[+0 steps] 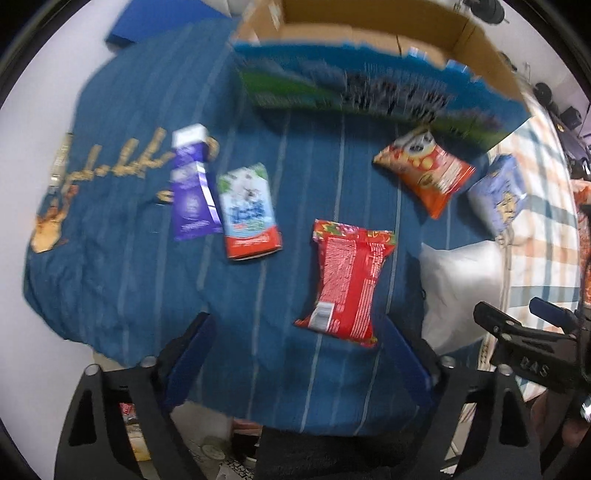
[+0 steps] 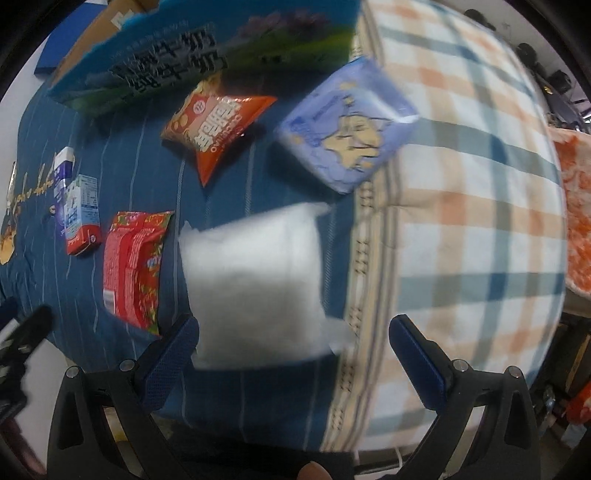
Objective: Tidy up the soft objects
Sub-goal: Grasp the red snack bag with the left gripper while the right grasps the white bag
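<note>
On a blue striped cloth (image 1: 122, 236) lie a red snack bag (image 1: 347, 277), an orange snack bag (image 1: 428, 170), a pale blue tissue pack (image 1: 498, 192), a white pillow-like pad (image 1: 461, 288), a purple carton (image 1: 192, 184) and a small milk carton (image 1: 249, 210). My left gripper (image 1: 299, 354) is open just short of the red bag. My right gripper (image 2: 291, 350) is open over the near edge of the white pad (image 2: 255, 280). The right wrist view also shows the red bag (image 2: 135, 266), orange bag (image 2: 218, 125) and tissue pack (image 2: 351, 125).
An open cardboard box (image 1: 369, 22) with a blue-green printed side (image 1: 369, 92) stands at the back. A plaid cushion (image 2: 472, 206) lies to the right, with an orange patterned cloth (image 2: 576, 221) beyond it. The right gripper's body (image 1: 535, 347) shows at the left view's lower right.
</note>
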Tool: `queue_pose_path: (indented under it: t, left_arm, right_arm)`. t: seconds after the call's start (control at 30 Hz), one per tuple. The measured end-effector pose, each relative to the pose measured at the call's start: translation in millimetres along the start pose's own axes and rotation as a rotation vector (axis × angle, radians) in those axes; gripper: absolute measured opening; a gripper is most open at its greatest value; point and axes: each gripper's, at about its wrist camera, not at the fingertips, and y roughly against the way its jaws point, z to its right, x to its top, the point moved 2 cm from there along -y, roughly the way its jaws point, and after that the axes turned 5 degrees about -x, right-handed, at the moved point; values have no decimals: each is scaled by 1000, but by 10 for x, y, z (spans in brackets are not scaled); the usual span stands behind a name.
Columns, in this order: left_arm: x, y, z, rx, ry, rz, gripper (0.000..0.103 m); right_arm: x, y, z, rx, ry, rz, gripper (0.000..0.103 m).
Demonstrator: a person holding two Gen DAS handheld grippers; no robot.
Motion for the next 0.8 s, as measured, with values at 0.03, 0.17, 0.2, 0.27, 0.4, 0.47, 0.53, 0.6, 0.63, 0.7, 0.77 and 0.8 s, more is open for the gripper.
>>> queue_pose_path:
  t: [0.03,0.17,0.2,0.27,0.4,0.47,0.53,0.6,0.63,0.7,0.77,0.8]
  left_arm:
    - [37,-124,26,-3,-4,-15,79]
    - [145,-524,114,-24,-22,-79,78]
    - [166,-613,137,-36,-24,-93,76]
    - [188,-818,192,-24,-52,-139,76]
    - [223,-1001,195,-64,-57,-159,79]
    - [244,-1033,188,-85,-58,-166,79]
    - [267,-1052,192,-91,-81,-161,78]
    - [287,-1058,184,-115,-87,-161,78]
    - [288,-1078,181,-132,-87,-161,78]
    - [286,-1112,173,-159,-78,-166,76]
    - [319,-1161,141,-173,-83,-167,64]
    - [344,-1183,124,-189,-87,-171,57]
  right_arm:
    - [20,-61,-28,7,2,-6,103]
    - [45,-284,-148,10,29,-49,103]
    - [41,-359,-176,15,33,-65,103]
    - [32,-482,-194,14,24,-89,103]
    - [-6,-702,-142,40,-43,-148,103]
    - [-39,-783,-141,47,-73,-169,103]
    - [-60,-868,-185,48,-79,-179,103]
    - [-76,-950,-169,44,-88,-190,103]
    - [-98,-977,-173,35,-91,-193,103]
    - [-158,-1036,-173,21,-87,-196,103]
    - [-144,-1006,-93,19,-98,-195,103]
    - [-161,-992,-24,12,-106,-197,103]
